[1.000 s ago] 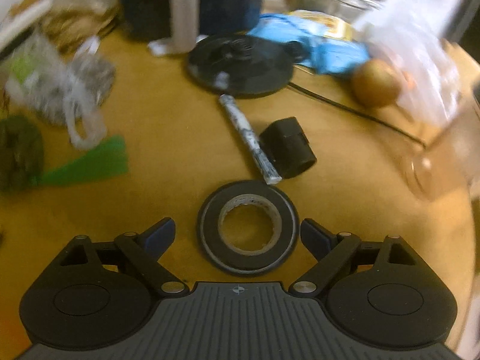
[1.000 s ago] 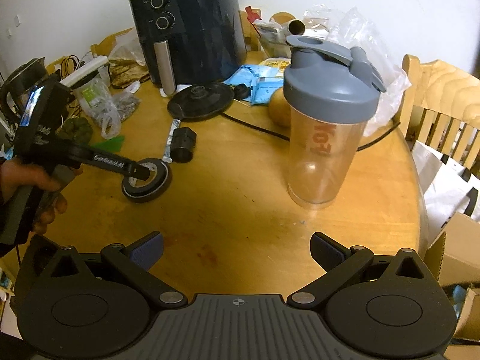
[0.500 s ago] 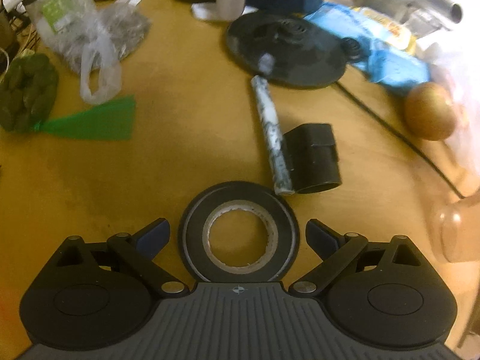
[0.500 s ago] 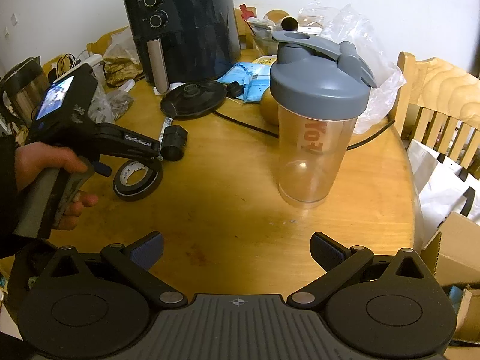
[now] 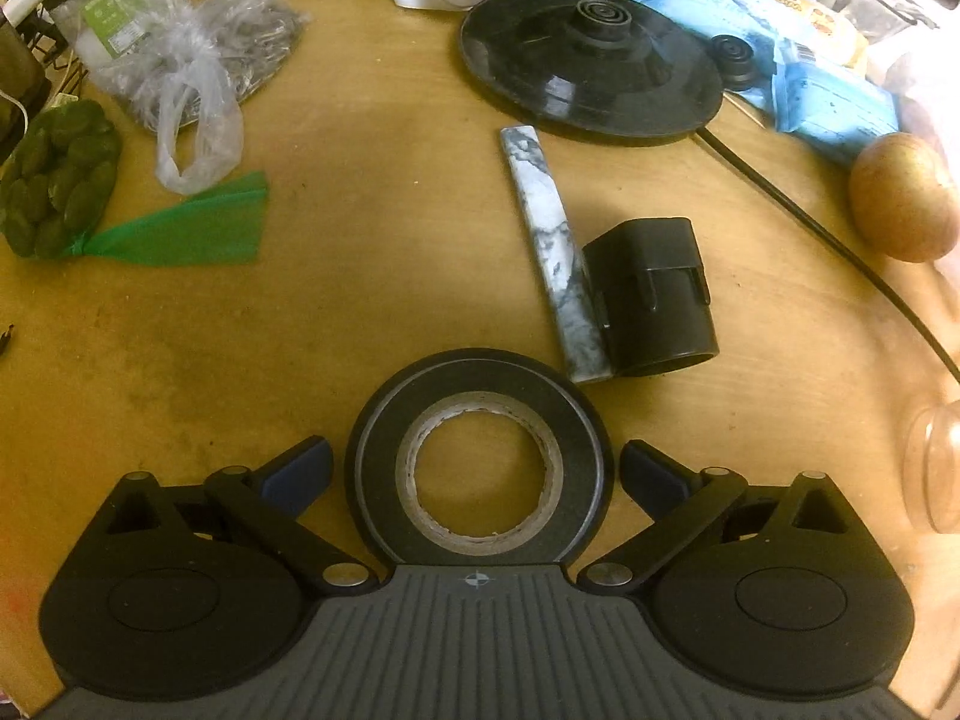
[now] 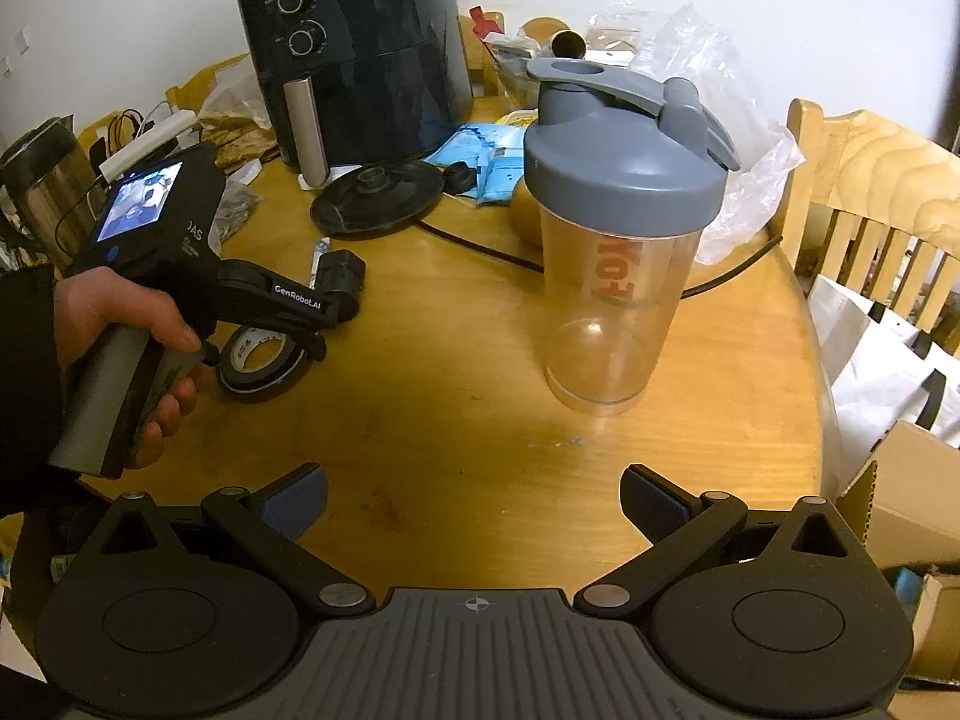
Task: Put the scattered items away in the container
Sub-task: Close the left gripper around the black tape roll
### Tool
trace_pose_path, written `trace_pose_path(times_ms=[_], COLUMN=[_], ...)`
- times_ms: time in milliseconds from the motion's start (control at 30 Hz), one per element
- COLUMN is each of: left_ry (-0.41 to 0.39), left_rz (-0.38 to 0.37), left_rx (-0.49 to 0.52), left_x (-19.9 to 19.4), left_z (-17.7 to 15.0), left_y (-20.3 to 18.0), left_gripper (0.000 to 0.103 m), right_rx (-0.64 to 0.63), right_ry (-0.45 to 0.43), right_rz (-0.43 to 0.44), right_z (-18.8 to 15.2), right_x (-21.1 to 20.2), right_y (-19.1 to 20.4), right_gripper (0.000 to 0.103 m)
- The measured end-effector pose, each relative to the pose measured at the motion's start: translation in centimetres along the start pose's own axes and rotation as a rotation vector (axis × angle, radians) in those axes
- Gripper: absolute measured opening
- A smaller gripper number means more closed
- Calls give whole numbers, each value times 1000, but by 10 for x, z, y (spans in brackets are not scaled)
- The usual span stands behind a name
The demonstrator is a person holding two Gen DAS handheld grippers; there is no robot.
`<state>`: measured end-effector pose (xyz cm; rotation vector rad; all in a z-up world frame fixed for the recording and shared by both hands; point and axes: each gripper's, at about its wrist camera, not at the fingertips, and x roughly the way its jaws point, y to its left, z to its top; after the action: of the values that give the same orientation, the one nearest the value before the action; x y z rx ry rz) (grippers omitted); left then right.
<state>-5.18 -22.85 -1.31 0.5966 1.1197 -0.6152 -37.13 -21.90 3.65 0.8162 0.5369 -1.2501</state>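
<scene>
**Left gripper spread around the tape roll on the tabletop**

The left gripper (image 5: 474, 474) points steeply down over a black roll of tape (image 5: 480, 456) that lies flat on the wooden tabletop (image 5: 372, 276). Its jaws are opening, with the roll between them and a narrow gap on each side, so neither pad presses on it. A hand (image 6: 120, 324) grips the tool's handle at the left of the right wrist view.

Just beyond the roll, to its far right, lie a marbled white stick (image 5: 552, 252) and a black plastic cap (image 5: 651, 294), the two touching side by side. Farther off sits a round black kettle base (image 5: 591, 84), its cord running off to the right. A green net bag (image 5: 60, 180) lies at the far left.

The right gripper (image 6: 474, 504) hangs over bare tabletop with its jaws apart and nothing between them. Ahead of it, to the right, stands a clear shaker bottle (image 6: 618, 276) with a grey lid on; whether its flip cap is fully off the spout is hard to judge. A dark air fryer (image 6: 360, 54) stands at the far edge.
</scene>
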Motion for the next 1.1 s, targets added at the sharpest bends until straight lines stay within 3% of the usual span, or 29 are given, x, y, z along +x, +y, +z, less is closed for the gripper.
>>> trace_pose_path(times_ms=[200, 300, 567, 900, 1100], left_ry=[14, 2, -23, -205, -366], left_rz=[-10, -5, -50, -139, -233], left_rx=[18, 10, 16, 139, 317], left_x=[0, -5, -12, -61, -97], left_z=[0, 1, -3, -14, -32], left_y=[2, 5, 7, 15, 11], left_gripper=[102, 92, 91, 91, 91], right_rx=[4, 0, 5, 15, 24], right_ry=[-4, -6, -10, -10, -12], right_rz=[2, 2, -2, -8, -8], right_z=[0, 0, 1, 0, 1], right_x=[-1, -2, -3, -5, -5], right_y=[1, 2, 4, 4, 5], right_gripper=[103, 103, 103, 103, 103])
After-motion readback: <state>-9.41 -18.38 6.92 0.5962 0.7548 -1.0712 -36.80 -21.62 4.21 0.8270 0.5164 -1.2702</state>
